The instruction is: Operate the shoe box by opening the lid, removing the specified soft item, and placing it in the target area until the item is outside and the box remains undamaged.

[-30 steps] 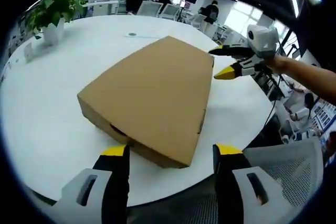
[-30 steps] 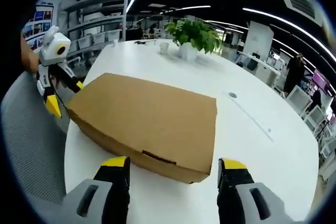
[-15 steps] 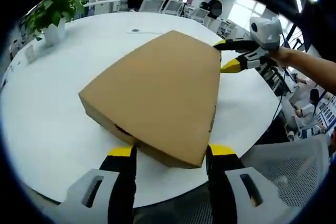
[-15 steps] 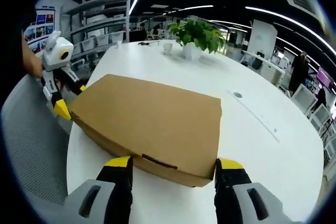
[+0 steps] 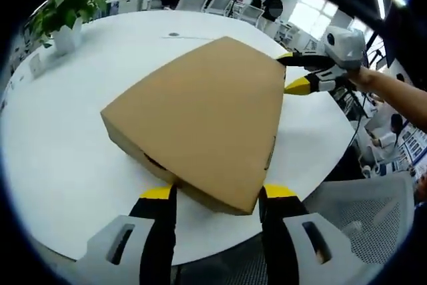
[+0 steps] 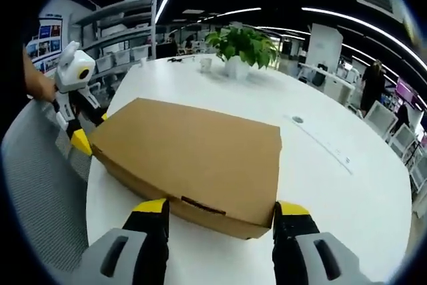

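Cardboard is taking up the middle of both views: the shoe box (image 5: 207,121), brown and closed with its lid lying flat, is sitting on a round white table (image 5: 60,131) near the edge closest to the person. The left gripper (image 5: 217,195) is spreading its yellow-tipped jaws wide around one near corner of the box, the tips just beside the cardboard walls (whether they are touching it is hard to tell). The right gripper (image 6: 220,208) is standing the same way at the opposite short end, jaws apart and flanking the box wall with its small slot. Each gripper is also showing in the other's view, at the far corner of the box. A potted plant (image 6: 241,48) is standing well apart on the table, and a mesh chair (image 5: 373,221) is sitting beside the table edge.
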Tool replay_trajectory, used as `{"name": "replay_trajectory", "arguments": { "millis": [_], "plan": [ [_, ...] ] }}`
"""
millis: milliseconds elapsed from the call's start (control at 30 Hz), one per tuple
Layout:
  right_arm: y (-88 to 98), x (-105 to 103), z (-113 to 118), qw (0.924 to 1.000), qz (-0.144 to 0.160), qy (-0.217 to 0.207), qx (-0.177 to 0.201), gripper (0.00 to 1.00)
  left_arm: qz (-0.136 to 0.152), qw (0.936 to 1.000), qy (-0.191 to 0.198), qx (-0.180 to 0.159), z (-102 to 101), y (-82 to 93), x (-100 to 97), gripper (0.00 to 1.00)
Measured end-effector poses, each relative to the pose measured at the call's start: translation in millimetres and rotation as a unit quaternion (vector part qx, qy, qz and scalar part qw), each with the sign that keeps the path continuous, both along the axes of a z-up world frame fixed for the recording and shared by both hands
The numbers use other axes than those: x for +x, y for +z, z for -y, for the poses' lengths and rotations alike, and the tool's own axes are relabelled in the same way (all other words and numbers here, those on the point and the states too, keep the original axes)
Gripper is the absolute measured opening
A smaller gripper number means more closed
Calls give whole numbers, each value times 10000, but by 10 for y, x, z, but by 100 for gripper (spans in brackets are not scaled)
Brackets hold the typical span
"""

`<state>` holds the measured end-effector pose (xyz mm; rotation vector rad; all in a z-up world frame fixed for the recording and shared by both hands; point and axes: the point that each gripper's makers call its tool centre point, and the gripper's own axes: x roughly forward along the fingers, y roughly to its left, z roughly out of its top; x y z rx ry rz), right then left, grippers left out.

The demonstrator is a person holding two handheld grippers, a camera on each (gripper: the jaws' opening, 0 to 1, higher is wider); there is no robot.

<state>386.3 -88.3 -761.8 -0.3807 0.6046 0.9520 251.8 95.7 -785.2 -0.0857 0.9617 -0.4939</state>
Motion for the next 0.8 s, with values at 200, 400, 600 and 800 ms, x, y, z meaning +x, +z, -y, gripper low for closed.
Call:
{"name": "replay_trajectory", "arguments": {
  "millis": [200,400,600,800],
  "plan": [
    [1,-47,-59,9996,53,-212,160,60,-3,9999,-121,66,-141,1,48,49],
    [1,-96,-118,9990,111,-393,194,59,-43,9993,-350,95,-252,-2,93,49],
    [3,-162,-173,9978,177,-592,231,56,63,9988,-475,97,-385,-1,138,49],
    [23,-212,-232,9959,218,-814,328,54,170,9983,-556,41,-507,6,202,49]
  ]
}}
